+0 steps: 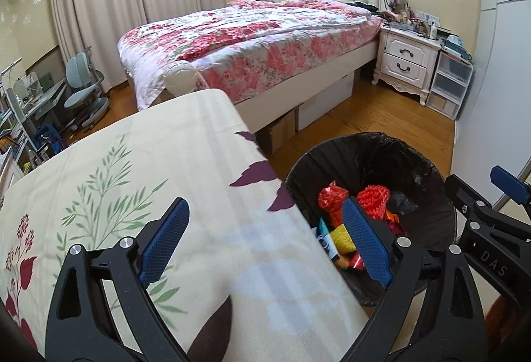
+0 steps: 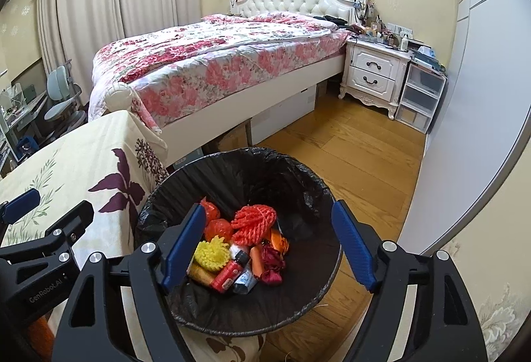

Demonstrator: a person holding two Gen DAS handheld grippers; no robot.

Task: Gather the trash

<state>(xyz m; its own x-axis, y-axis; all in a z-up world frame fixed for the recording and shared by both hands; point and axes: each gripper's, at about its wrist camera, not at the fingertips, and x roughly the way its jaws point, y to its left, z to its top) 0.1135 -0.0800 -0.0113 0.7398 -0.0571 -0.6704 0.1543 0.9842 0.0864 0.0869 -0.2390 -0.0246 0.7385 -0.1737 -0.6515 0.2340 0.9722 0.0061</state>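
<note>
Beside the cloth-covered table [image 2: 83,163], lined bin [image 2: 252,159] of trash [image 2: 245,246] beneath both released, empty tools [image 2: 268,242] [image 1: 265,239].

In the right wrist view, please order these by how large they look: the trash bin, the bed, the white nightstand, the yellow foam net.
1. Bed
2. Trash bin, close to the camera, so it looks nearly as big
3. White nightstand
4. Yellow foam net

The left wrist view looks forward and down along the left tongs [image 1: 265,242], close above the cloth-covered table [image 1: 139,189], with the bin [image 1: 415,163] just past the right finger. The right wrist view looks down along the right tongs [image 2: 270,242], straight into that bin [image 2: 298,169] from near. Both share bin, table edge, bed [image 1: 265,40] and nightstand [image 1: 406,58]
</note>
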